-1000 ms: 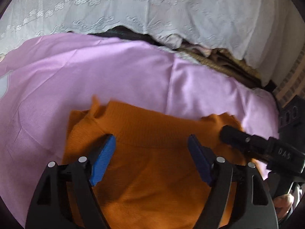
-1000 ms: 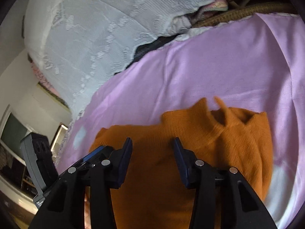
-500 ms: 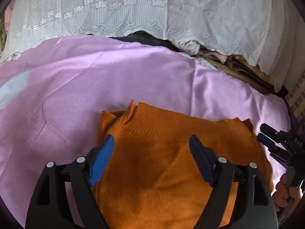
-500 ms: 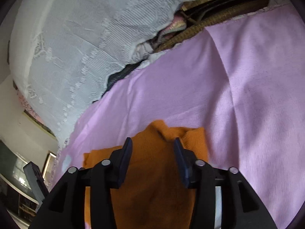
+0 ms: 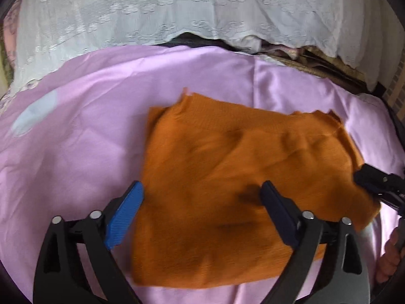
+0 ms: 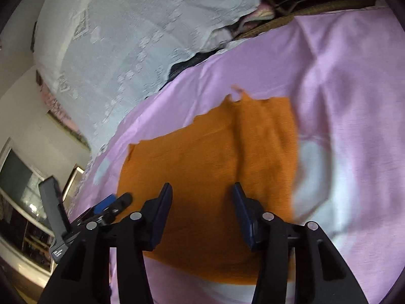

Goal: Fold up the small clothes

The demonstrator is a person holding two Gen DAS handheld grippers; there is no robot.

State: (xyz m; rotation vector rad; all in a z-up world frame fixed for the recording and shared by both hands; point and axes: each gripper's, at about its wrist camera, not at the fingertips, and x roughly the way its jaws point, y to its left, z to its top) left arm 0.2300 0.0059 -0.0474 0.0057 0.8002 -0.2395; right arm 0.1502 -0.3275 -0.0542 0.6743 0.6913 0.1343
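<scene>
Left wrist view: the orange garment [image 5: 240, 190] lies flat on the pink sheet [image 5: 76, 139], directly ahead of the wide-open, empty left gripper [image 5: 200, 212]. Right wrist view: the right gripper [image 6: 200, 215] (also parted, holding nothing) hovers over its near edge, seemingly closer.

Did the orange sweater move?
Yes. The orange sweater now lies flat on the pink sheet, its top edge farther from the left gripper.

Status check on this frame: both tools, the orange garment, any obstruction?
Left tool open, empty. Right tool open, empty. Orange garment lies folded flat on pink sheet. Nothing in the way.
</scene>
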